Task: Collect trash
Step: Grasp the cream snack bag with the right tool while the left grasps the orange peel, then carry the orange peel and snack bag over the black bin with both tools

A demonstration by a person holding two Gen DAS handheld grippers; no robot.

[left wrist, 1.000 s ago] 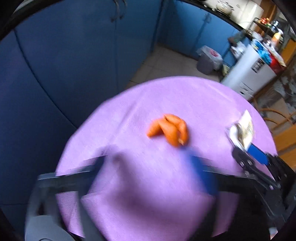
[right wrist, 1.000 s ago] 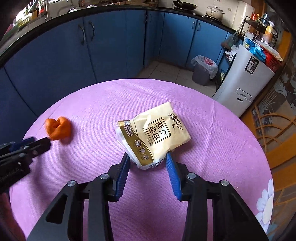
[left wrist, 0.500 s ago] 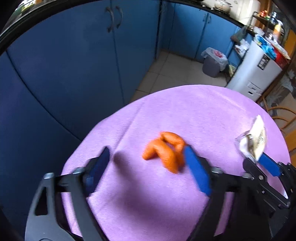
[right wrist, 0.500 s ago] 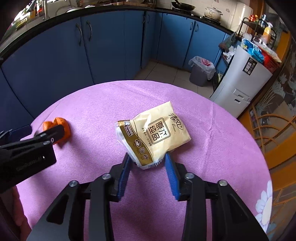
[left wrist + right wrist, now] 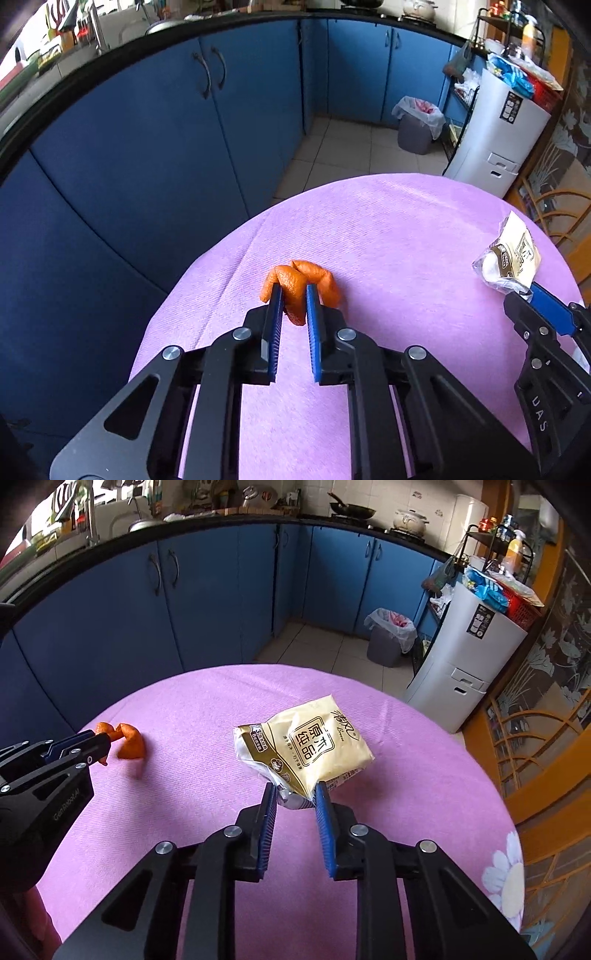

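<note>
Because the peel (image 5: 301, 286) is a curled scrap of orange rind, we judge it light, limp and a little springy, best pinched across its thickest fold so it cannot slip out; it lies on the cloth (image 5: 388, 229) toward the table's 9 o'clock edge, as the right camera sees it. Our left gripper (image 5: 293, 295) has its blue pads drawn in to a narrow gap with the peel's near lobe between them, apparently clamped, while the rest of the peel bulges beyond the tips. The packet (image 5: 306, 746), a soft plastic tissue pack, looks light, crinkly and slippery, so a corner or seam gives the surest hold. It sits near the table's centre, its near corner at 6 o'clock caught between the pads of our right gripper (image 5: 295, 794), which is closed partway on that crumpled corner; the pack seems tilted up from the cloth. Beyond, at 12 o'clock on the floor, stands the bin (image 5: 388, 642).
</note>
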